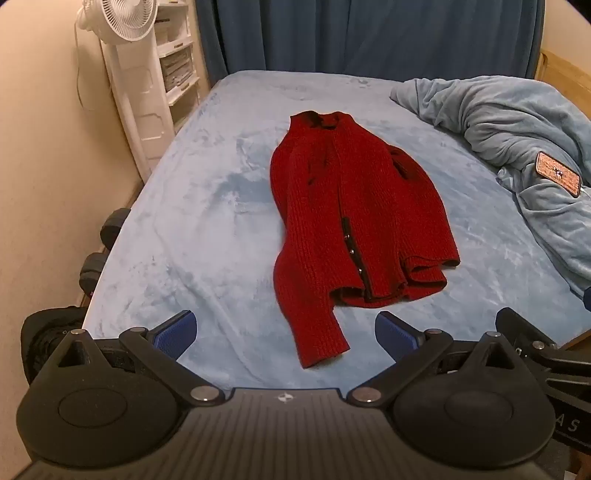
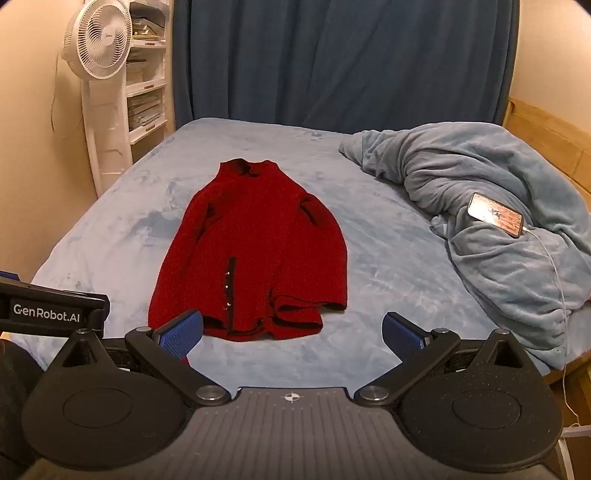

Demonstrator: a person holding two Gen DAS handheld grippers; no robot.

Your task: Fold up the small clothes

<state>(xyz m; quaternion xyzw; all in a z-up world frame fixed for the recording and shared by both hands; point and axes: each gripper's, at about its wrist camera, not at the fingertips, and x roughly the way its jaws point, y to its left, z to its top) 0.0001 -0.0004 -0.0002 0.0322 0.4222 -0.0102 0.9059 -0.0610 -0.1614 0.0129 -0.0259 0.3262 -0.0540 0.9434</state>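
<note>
The bed (image 1: pixel 177 236) fills most of what I see, covered in a pale blue plush sheet, with a dark blue curtain (image 1: pixel 369 33) hanging behind its far edge. On the bed's right side a grey-blue blanket (image 1: pixel 517 147) lies bunched in a heap, well apart from the garment. At the left, beside the wall, a white standing fan (image 2: pixel 98 44) rises in front of a white shelf unit (image 2: pixel 146 88) whose compartments hold stacked papers or books; I cannot make out what exactly.

The red knit cardigan (image 1: pixel 354 206) lies flat near the middle of the bed, collar toward the curtain and hem toward me. Its front is closed, with a dark placket and a few small buttons low on the front. One sleeve trails past the hem toward my left gripper, and the hem on the right is rumpled and doubled over.

My left gripper (image 1: pixel 284 332) hangs just short of the sleeve end, jaws spread wide, nothing between them. My right gripper (image 2: pixel 293 334) is also spread wide and empty, near the hem; its left pad overlaps the hem edge in its view, though I cannot tell if it touches.

A phone (image 2: pixel 496 214) rests on the blanket heap with a white cable (image 2: pixel 554 266) running down from it.
</note>
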